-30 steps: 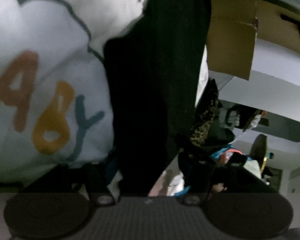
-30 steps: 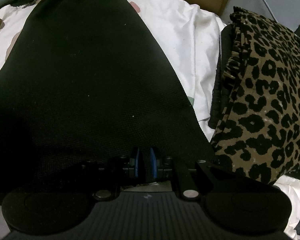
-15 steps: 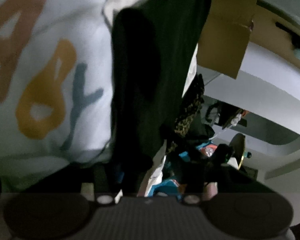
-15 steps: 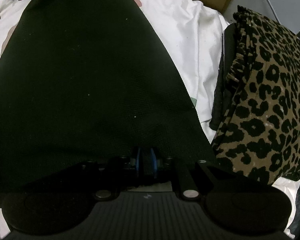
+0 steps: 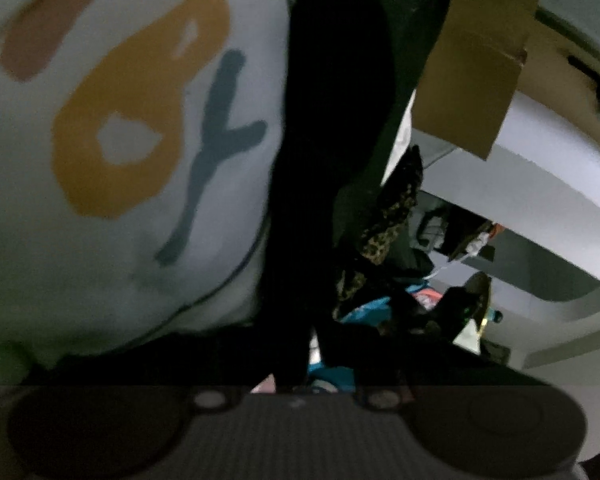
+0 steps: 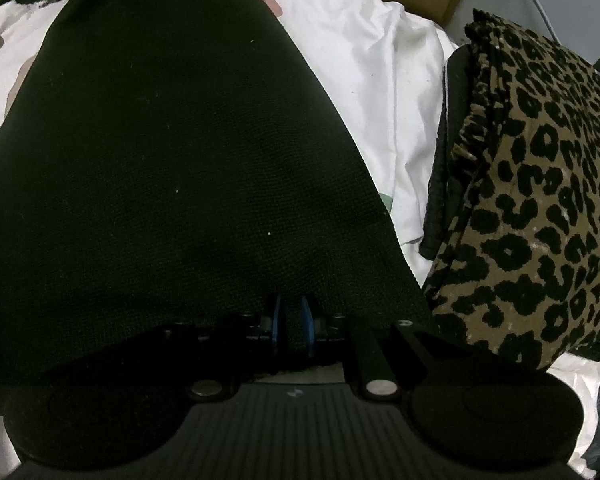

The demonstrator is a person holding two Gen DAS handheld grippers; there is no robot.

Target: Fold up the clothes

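A black knit garment [image 6: 172, 152] lies spread over white bedding and fills most of the right wrist view. Its near edge is pinched between the blue pads [image 6: 276, 320] of my right gripper [image 6: 291, 322], which is shut on it. In the left wrist view the same black garment [image 5: 324, 140] runs as a dark band from the top centre down into my left gripper [image 5: 290, 384]. That gripper's fingers are lost in shadow, but the cloth narrows to a pinched point there.
A folded leopard-print garment [image 6: 540, 200] lies on the right over a black piece, and shows small in the left view [image 5: 392, 216]. White bedding [image 6: 372, 60] is under everything. A white cloth with coloured letters [image 5: 120, 120] is at left. A cardboard flap [image 5: 476, 60] hangs at upper right.
In the left view the lettered white cloth has come closer and slid up and right, and the black garment has narrowed at the gripper. The right view shifts slightly; its grip holds.
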